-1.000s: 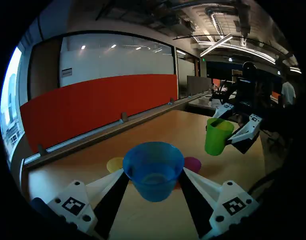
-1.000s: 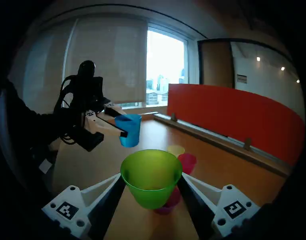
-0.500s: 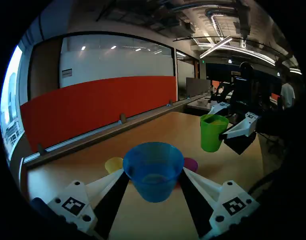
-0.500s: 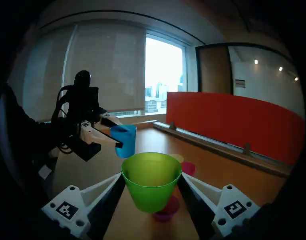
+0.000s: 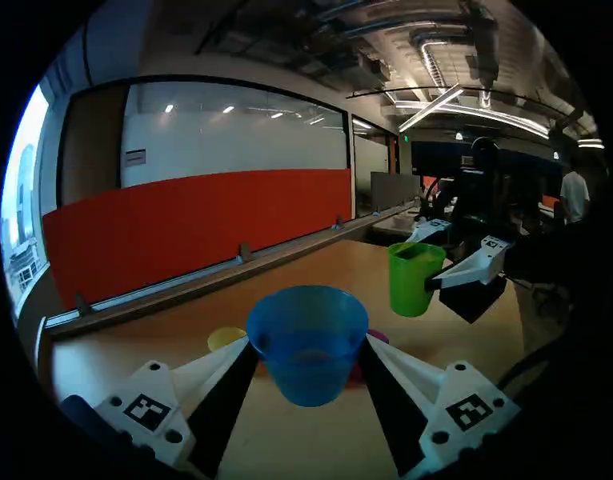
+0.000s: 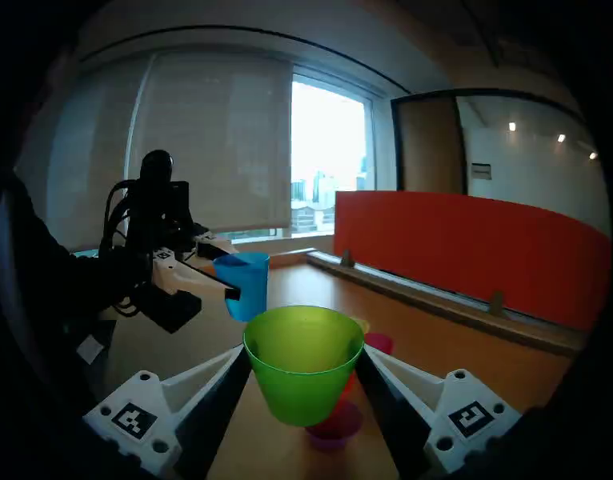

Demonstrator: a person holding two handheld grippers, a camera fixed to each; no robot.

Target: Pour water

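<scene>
Clamping cups over wood desk w/ red partition: left claw blue cup, right claw green cup.

Open tabletop between blue cup and green cup; small cups below.

Five cups, two tongs, one table.

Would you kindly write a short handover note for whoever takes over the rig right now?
Left gripper: shut on the blue cup, upright above the table.
Right gripper: shut on the green cup, upright, apart from it.
Yellow cup and pink cup sit on the table.
Done: both cups lifted.
Left: bring them together, tip one into the other. Contents cannot be told.
</scene>
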